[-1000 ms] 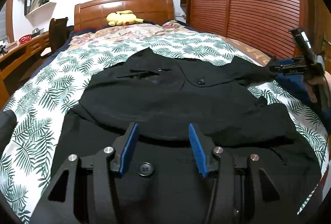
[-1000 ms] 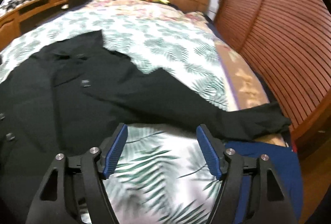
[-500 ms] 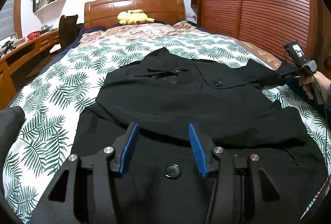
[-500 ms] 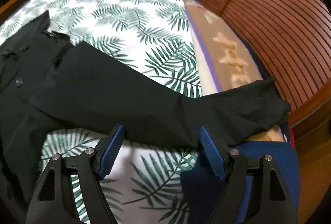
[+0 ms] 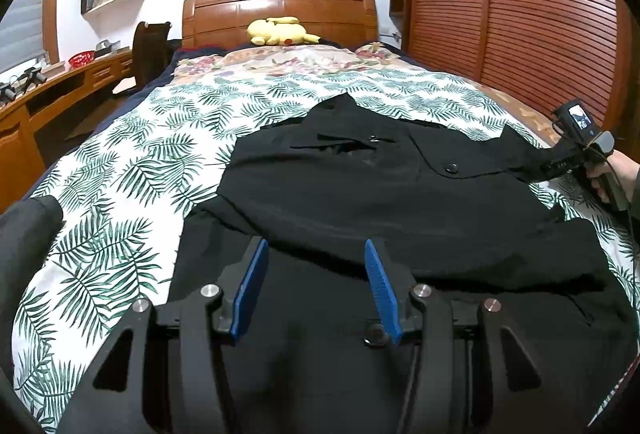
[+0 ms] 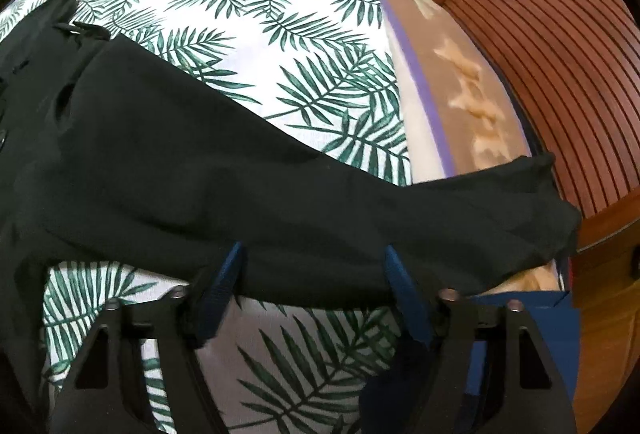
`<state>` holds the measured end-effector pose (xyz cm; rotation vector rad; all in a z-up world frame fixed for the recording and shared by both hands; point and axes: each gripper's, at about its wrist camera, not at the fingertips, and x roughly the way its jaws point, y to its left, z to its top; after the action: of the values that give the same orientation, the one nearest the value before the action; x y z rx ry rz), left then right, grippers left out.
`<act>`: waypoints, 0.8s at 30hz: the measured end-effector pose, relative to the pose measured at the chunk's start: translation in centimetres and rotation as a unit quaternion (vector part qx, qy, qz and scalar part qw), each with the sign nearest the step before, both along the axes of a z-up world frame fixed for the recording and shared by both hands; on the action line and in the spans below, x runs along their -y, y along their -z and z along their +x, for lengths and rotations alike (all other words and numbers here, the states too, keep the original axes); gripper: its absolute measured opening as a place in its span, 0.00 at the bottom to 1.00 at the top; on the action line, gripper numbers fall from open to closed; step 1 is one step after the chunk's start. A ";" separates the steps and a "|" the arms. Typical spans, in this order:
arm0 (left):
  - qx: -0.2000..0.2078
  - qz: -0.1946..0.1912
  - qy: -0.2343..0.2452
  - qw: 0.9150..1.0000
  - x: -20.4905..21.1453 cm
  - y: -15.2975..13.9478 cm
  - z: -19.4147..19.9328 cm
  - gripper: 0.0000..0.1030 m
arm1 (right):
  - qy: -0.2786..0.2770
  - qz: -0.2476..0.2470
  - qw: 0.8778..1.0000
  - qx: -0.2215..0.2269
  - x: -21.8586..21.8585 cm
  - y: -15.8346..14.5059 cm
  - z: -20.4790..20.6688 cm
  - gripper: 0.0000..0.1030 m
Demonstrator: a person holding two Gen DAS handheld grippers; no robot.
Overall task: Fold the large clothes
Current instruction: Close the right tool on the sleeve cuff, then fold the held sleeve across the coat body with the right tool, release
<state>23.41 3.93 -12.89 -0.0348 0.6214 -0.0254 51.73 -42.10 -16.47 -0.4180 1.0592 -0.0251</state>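
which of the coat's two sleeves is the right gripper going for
The outstretched sleeve reaching to the bed's edge by the wooden wardrobe; the right gripper is closing around it. The other sleeve lies folded across the coat's body.

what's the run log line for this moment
stage: sleeve fold | right gripper: closing around black coat sleeve | left gripper: open over coat hem

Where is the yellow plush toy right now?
In the left wrist view, the yellow plush toy lies at the head of the bed, against the wooden headboard, far beyond the black coat.
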 end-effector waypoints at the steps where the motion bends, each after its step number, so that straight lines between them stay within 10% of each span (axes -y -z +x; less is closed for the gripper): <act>1: -0.001 -0.001 -0.002 1.000 -0.1 0.1 0.1 0.48 | -0.002 -0.002 1.000 0.000 -0.1 0.0 0.2 0.47; 4: -0.005 -0.002 -0.002 1.000 -0.3 0.3 0.2 0.48 | -0.004 -0.010 1.000 0.000 -0.5 0.0 0.7 0.10; 7: -0.006 -0.001 0.000 1.000 -0.2 0.4 0.3 0.48 | -0.010 -0.023 1.000 -0.002 -1.0 0.2 1.2 0.00; 19: -0.004 -0.002 0.001 1.000 -0.2 0.4 0.1 0.48 | -0.072 -0.019 0.987 0.143 -5.3 -8.2 -1.5 0.00; 24: -0.003 -0.004 0.007 1.000 0.1 0.5 -0.1 0.48 | -0.077 0.025 0.990 0.116 -6.2 -8.9 -1.8 0.00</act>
<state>23.27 3.83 -13.38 -0.0381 0.6280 -0.0420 49.93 -35.89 -7.55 -0.4392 0.7944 0.0888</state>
